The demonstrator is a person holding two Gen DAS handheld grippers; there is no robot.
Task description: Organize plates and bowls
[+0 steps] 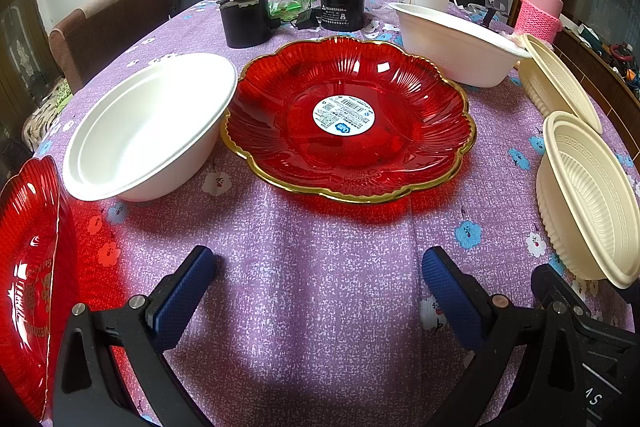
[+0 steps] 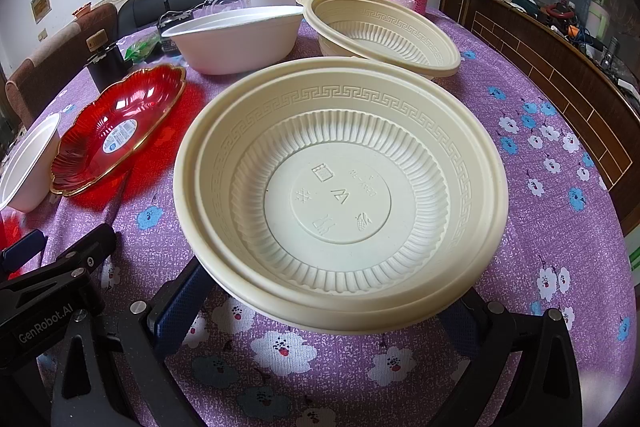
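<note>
The left gripper is hanging low over the counter with its purple flowered cloth, its blue fingers spread wide and holding nothing. Above it, in the middle of the frame, a big red glass plate with a gold wavy rim is lying flat. A white foam bowl is sitting just left of it, touching its edge. The right gripper is spread too, with a cream plastic bowl with ribbed sides filling the middle of its view. I cannot tell if the fingers are touching it.
</note>
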